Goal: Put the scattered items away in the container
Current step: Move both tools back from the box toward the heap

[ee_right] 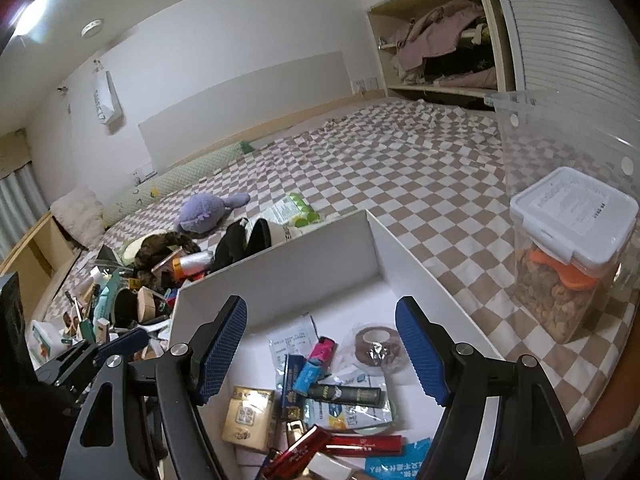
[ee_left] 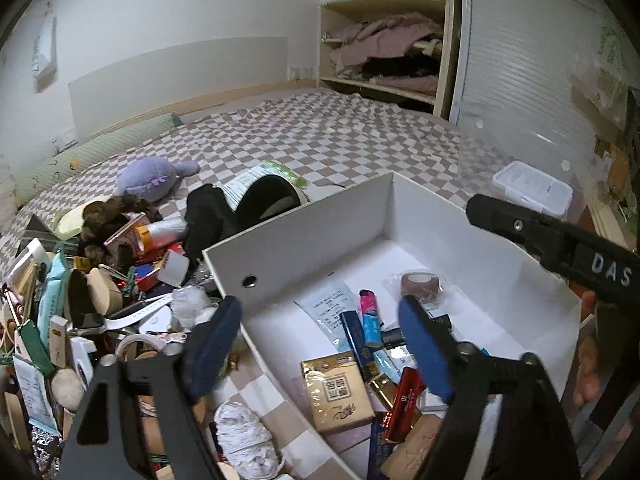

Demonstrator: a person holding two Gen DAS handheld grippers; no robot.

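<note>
The right tongs [ee_right: 322,350] are seen spread apart, nothing between them, above a white box [ee_right: 280,268] at lower centre holding a tape roll [ee_right: 374,344] and packets. Clutter [ee_right: 120,300] is piled at left; a lidded jar [ee_right: 572,248] stands at right on the checkered bed [ee_right: 380,160].

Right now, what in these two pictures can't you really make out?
- White box, both views: its near end is cut off by the bottom edge and hidden by the jaws.
- Clutter pile, left wrist view: too jumbled to identify.
- Sachet, right wrist view: print too small.
</note>
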